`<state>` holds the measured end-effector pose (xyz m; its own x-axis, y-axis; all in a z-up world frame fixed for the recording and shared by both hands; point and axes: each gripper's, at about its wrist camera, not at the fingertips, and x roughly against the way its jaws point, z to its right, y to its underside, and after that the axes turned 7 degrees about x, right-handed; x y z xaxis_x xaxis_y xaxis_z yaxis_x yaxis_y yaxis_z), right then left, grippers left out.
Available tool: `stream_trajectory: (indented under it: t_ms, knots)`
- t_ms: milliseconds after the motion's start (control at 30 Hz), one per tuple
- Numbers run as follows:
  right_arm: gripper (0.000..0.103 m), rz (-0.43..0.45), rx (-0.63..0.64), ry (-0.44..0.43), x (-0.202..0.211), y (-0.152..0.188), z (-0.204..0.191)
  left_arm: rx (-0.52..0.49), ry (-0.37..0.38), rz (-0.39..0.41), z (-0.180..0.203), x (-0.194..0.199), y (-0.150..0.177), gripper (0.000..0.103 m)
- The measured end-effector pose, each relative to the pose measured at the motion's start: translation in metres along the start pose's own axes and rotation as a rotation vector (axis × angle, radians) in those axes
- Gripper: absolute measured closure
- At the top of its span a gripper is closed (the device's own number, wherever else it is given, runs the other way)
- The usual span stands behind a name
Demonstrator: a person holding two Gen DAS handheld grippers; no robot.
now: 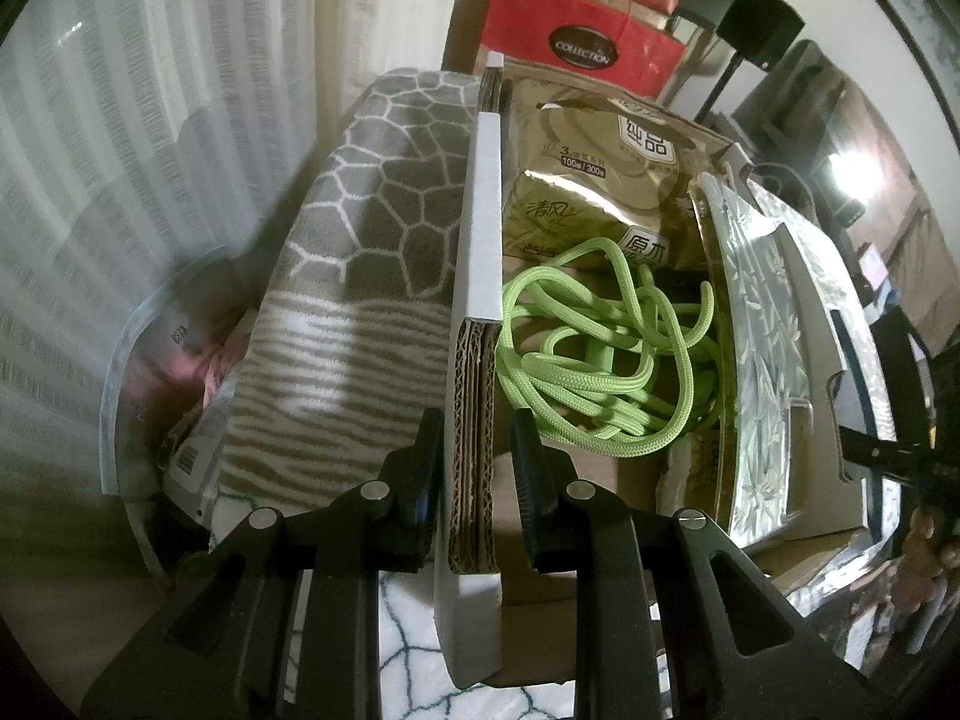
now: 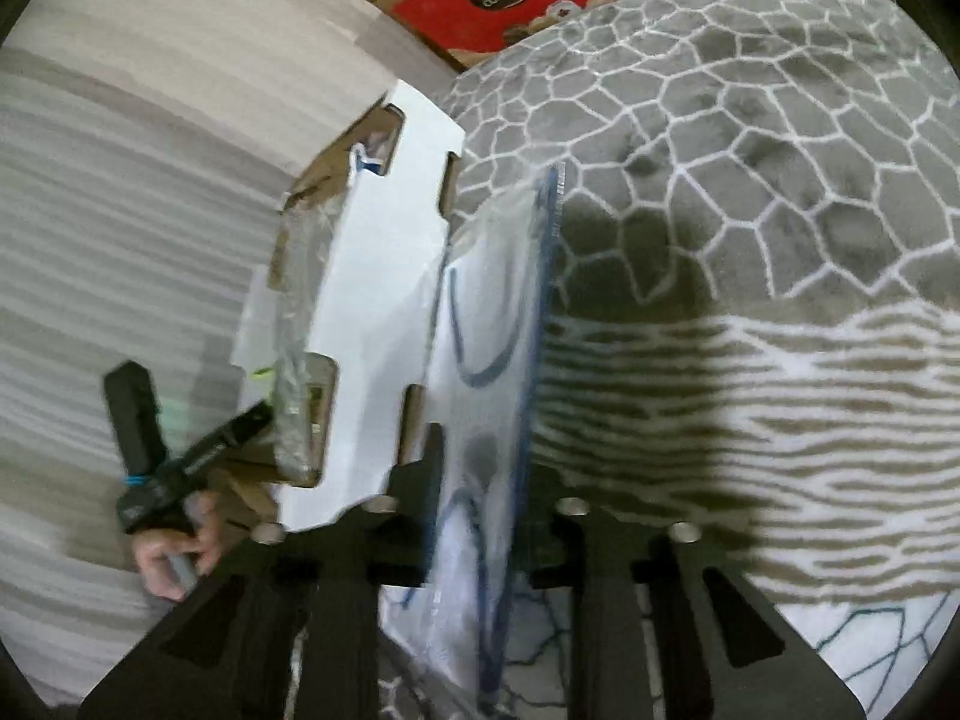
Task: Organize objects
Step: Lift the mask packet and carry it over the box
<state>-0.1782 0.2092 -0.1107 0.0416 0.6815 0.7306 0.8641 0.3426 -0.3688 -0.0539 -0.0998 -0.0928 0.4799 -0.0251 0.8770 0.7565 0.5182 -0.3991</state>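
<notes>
— Though plenty already sits inside the cardboard box (image 1: 474, 252), hardly finished: lime-green cord (image 1: 606, 354) heaped mid-frame of the left wrist view, tissue packs (image 1: 600, 192) above it, a silvery leaf-patterned bag (image 1: 762, 324) along the right wall. Grey patterned blanket (image 1: 372, 228) left of centre, outside the box.

— And the grippers?

— Left gripper (image 1: 474, 468) clenched on the box's corrugated flap edge, low centre. Right gripper (image 2: 486, 480) closed down on a clear blue-trimmed zip bag (image 2: 492, 324), centre of the right wrist view (blurred, contents unclear), between white box flap (image 2: 372, 300) and blanket. Bag apparently not yet stowed.
</notes>
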Motion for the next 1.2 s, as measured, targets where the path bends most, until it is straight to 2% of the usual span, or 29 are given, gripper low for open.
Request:
stream_trajectory:
  t_ms: [267,433,533,733,1033,1133,1200]
  knots:
    - [0.102,0.103,0.063,0.078,0.032,-0.012,-0.023,0.001,0.004,-0.001,0.000,0.000,0.000,0.083]
    - [0.102,0.137,0.119,0.130,0.052,-0.038,-0.050,-0.001,0.000,0.001,0.001,0.000,0.000,0.083]
    - [0.102,0.135,0.180,0.208,0.053,-0.057,-0.078,-0.003,0.002,0.000,0.003,0.000,0.002,0.083]
    - [0.102,0.062,0.291,0.255,0.013,-0.084,-0.134,-0.006,0.005,0.000,0.005,0.001,0.003,0.083]
    - [0.102,-0.035,0.349,0.285,-0.053,-0.090,-0.173,-0.017,0.007,-0.001,0.009,0.003,0.007,0.083]
    - [0.099,-0.075,0.332,0.267,-0.072,-0.086,-0.181,-0.017,0.013,-0.002,0.009,0.004,0.009,0.083]
    - [0.092,-0.096,0.316,0.248,-0.082,-0.083,-0.184,-0.015,0.017,-0.003,0.009,0.004,0.009,0.083]
